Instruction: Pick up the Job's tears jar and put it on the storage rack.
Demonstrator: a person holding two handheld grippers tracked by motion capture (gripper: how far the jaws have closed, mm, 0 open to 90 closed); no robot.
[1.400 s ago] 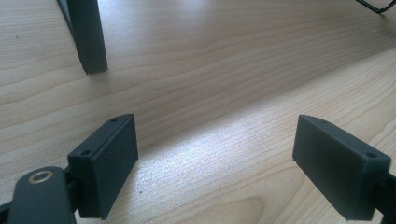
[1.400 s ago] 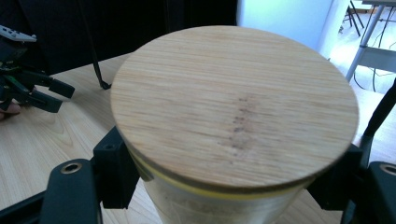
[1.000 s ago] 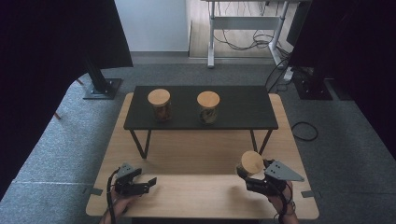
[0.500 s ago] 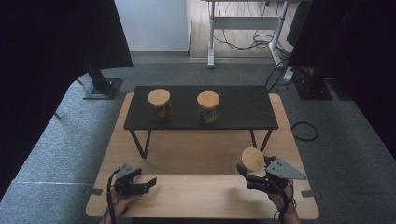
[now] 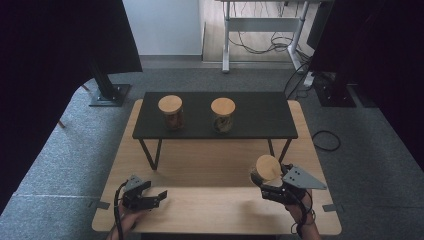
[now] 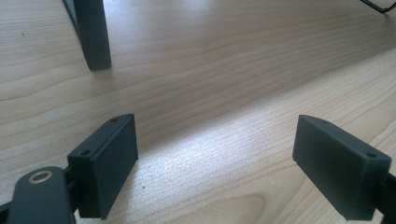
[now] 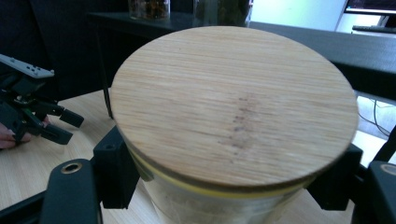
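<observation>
High cam overhead facing fwd, gripper cams close, low, prob. sharing wooden table [image 5: 210, 165].

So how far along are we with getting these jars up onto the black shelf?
Two jars with wooden lids, one at and one at, already stand on the black shelf. A third jar is in hand: the right gripper is shut on it just under the lid, low by the wooden table. The left gripper rests open and holds nothing. What probably remains is lifting this jar onto the shelf, likely into the free space at its right.
</observation>
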